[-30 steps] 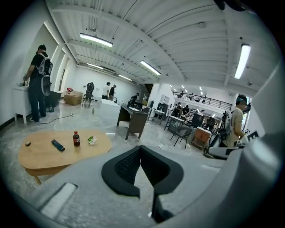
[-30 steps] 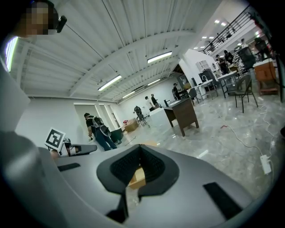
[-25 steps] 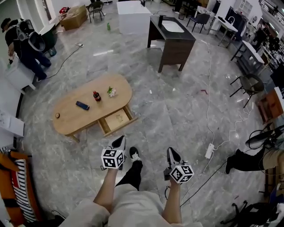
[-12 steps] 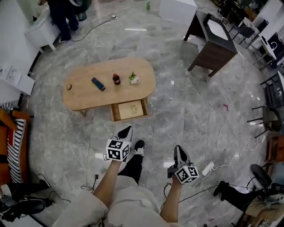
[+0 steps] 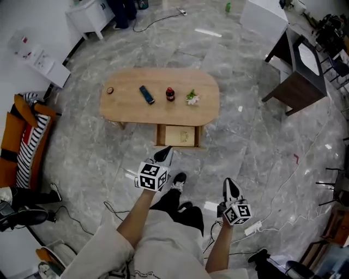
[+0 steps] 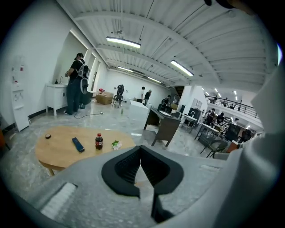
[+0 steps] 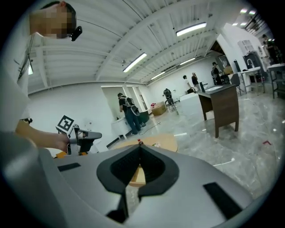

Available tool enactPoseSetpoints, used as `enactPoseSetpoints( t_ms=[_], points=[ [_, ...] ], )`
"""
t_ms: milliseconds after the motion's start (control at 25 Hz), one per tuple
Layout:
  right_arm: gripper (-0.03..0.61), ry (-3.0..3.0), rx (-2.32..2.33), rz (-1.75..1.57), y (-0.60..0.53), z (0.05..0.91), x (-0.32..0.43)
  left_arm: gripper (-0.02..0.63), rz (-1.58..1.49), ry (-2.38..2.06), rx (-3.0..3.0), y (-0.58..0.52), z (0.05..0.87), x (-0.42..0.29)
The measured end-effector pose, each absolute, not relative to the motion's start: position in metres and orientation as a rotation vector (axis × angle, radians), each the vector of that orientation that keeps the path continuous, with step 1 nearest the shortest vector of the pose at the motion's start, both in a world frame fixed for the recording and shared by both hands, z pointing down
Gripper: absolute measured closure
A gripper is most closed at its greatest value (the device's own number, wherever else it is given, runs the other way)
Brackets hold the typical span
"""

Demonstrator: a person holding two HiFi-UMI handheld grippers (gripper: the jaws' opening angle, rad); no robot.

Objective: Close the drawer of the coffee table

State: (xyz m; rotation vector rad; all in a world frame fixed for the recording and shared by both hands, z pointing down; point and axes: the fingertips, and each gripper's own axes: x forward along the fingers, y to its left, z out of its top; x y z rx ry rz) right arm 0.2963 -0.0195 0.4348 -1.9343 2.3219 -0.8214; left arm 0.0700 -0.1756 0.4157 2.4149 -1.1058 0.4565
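The oval wooden coffee table [image 5: 125, 109] stands ahead of me on the marble floor, its drawer [image 5: 179, 136] pulled out toward me. On top lie a dark remote [image 5: 146, 94], a small bottle [image 5: 170, 94], a green-and-white sprig [image 5: 191, 98] and a small round thing [image 5: 110, 90]. My left gripper [image 5: 163, 154] is shut and empty, its tips just short of the drawer front. My right gripper [image 5: 230, 185] is also shut and empty, farther back and to the right. In the left gripper view the shut jaws [image 6: 140, 147] point past the table [image 6: 58, 149]; in the right gripper view the jaws [image 7: 140, 146] meet too.
A dark wooden cabinet [image 5: 302, 71] stands at the far right, a white unit [image 5: 90, 13] at the far left. An orange striped seat [image 5: 24, 144] sits left of the table. Cables and a power strip [image 5: 252, 229] lie on the floor. My shoe [image 5: 179, 180] is between the grippers.
My view has swung round, so the table now lies straight ahead with the open drawer facing me. Both grippers moved with me toward the drawer and stayed shut.
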Motion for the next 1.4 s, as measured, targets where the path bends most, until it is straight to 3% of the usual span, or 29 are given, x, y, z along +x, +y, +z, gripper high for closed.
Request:
enactPoseSetpoints(
  t_ms=[440, 720, 1040, 1400],
  points=[
    [0.563, 2.749, -1.677, -0.723, -0.069, 0.461, 0.328, 0.604, 0.336, -1.401, 2.273, -0.141, 0.423, 0.053],
    [0.561, 2.873, -1.651, -0.674, -0.109, 0.512, 0.326, 0.604, 0.324, -1.503, 2.207, -0.143, 0.477, 0.029],
    [0.561, 2.804, -1.648, -0.662, -0.176, 0.620, 0.324, 0.604, 0.318, -1.542, 2.211, -0.191, 0.599, -0.008],
    [0.561, 2.995, -1.521, -0.433, -0.212, 0.785, 0.314, 0.604, 0.283, -1.613, 2.247, -0.223, 0.769, -0.036]
  ],
)
